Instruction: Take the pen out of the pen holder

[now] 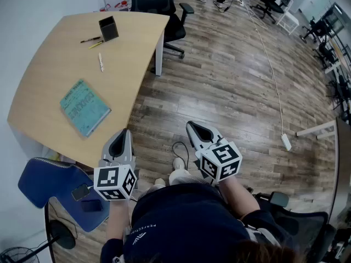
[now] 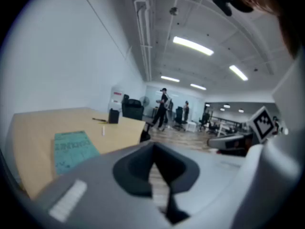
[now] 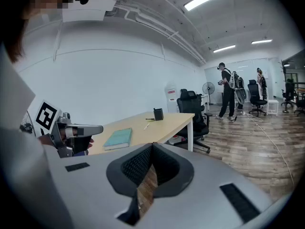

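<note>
A black pen holder (image 1: 108,28) stands at the far end of the wooden table (image 1: 49,75); no pen shows above its rim. Beside it lie a black pen (image 1: 90,39), a yellow pen (image 1: 96,44) and a white pen (image 1: 101,62). My left gripper (image 1: 125,130) hovers at the table's near corner, shut and empty. My right gripper (image 1: 190,124) hangs over the floor to its right, also shut with nothing in it. Both are far from the holder. The left gripper view (image 2: 153,144) shows the holder (image 2: 113,116) small and distant, and so does the right gripper view (image 3: 152,144), with the holder (image 3: 158,114) on the far table end.
A teal book (image 1: 84,107) lies on the near part of the table. A black office chair (image 1: 159,4) stands behind the table, a blue chair (image 1: 49,182) at my left. A white cable with a power strip (image 1: 286,141) crosses the wooden floor. People stand far off.
</note>
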Tool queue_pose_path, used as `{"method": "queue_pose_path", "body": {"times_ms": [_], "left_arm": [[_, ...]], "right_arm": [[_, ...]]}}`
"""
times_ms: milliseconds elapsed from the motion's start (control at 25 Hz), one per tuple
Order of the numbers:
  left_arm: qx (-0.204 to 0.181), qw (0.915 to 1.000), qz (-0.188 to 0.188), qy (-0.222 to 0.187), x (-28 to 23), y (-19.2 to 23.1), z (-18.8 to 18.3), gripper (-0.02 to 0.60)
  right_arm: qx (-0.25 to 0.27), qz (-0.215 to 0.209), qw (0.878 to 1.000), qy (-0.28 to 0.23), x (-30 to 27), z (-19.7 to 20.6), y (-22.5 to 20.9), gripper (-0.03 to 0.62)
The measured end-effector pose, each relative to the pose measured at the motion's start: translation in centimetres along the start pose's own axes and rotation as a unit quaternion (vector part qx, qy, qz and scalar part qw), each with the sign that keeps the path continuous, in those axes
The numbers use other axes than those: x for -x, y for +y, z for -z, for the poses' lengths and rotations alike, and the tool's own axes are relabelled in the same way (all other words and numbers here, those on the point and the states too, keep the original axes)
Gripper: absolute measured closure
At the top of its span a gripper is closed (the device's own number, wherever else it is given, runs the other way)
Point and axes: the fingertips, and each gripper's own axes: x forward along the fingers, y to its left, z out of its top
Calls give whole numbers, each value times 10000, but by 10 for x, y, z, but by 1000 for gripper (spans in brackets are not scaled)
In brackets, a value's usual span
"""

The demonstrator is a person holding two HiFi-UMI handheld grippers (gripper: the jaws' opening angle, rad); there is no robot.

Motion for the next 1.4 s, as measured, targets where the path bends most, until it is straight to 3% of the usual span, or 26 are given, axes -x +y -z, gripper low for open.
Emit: {"method": "queue_pose_path", "body": {"times_ms": [1080, 1400], "left_arm": [[166, 9974, -674, -199, -47, -20, -20, 575], [134, 9980, -617, -76, -63, -42, -16, 577]], "right_arm": [[215, -932, 9953, 116, -39, -27, -46, 592], [408, -1283, 9906, 249, -44, -25, -60, 592]]}}
